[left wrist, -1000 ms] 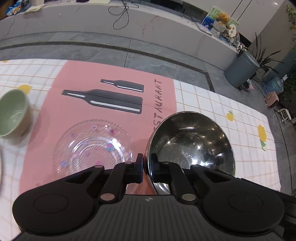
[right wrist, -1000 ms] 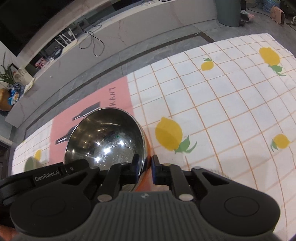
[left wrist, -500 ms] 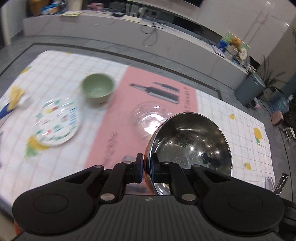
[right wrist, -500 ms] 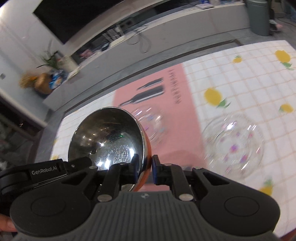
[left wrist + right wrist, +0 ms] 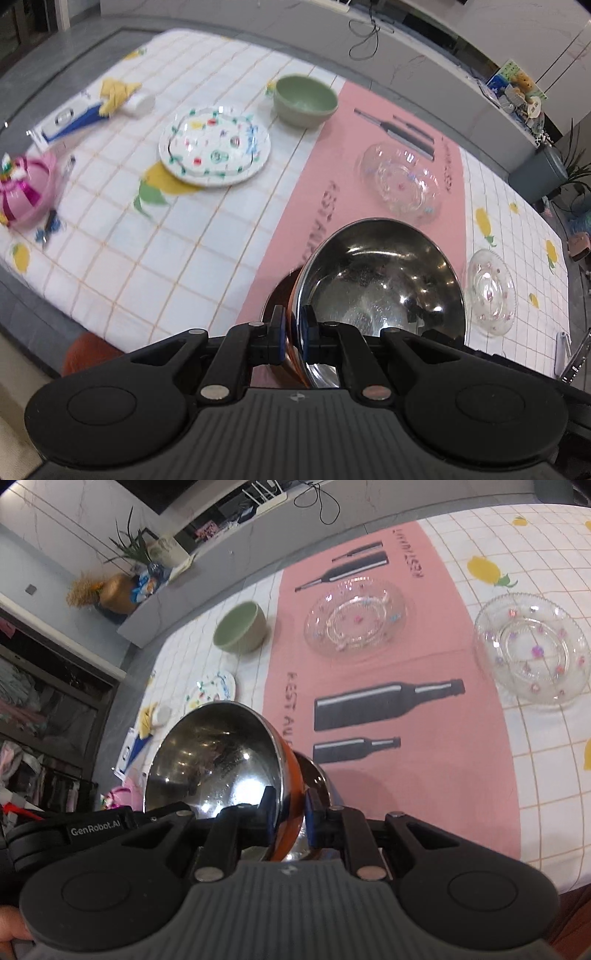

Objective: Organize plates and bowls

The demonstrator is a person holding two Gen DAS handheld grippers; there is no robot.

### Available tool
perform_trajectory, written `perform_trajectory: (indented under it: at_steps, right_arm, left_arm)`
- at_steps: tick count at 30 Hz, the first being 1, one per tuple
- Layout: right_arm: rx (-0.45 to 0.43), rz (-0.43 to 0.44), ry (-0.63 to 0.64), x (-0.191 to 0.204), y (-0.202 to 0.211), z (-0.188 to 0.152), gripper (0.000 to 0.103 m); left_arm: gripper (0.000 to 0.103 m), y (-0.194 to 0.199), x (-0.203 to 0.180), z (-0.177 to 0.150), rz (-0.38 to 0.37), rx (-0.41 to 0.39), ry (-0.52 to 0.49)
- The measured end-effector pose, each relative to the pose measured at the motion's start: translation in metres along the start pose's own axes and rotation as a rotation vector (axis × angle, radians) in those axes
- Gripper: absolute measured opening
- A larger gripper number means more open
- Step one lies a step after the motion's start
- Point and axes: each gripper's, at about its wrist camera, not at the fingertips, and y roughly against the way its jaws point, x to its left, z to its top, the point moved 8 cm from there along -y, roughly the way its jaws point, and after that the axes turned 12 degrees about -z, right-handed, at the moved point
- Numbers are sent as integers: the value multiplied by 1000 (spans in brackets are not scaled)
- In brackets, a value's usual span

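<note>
left gripper (image 5: 292,334) and right gripper (image 5: 287,810) each clamp opposite rims of the steel bowl (image 5: 382,280) | bowl held above the table's (image 5: 177,251) near edge | step, judged: carrying | next: lower level beside green bowl (image 5: 241,631)

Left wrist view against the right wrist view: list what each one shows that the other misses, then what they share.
Only the left wrist view shows the left gripper shut on the steel bowl's rim. Only the right wrist view shows the right gripper shut on that bowl, plus the two lower bottle prints. Both show the green bowl, the patterned plate and two glass plates.
</note>
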Motion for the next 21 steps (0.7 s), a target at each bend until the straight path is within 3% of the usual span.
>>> perform_trajectory:
  at_steps: [6, 21]
  right_arm:
    - [20, -27, -5, -6, -9, -7, 14]
    - [22, -67, 17, -3, -17, -13, 13]
  left_arm:
    - [7, -9, 13, -10, -7, 11, 22]
    - [8, -16, 16, -16, 30, 22, -43]
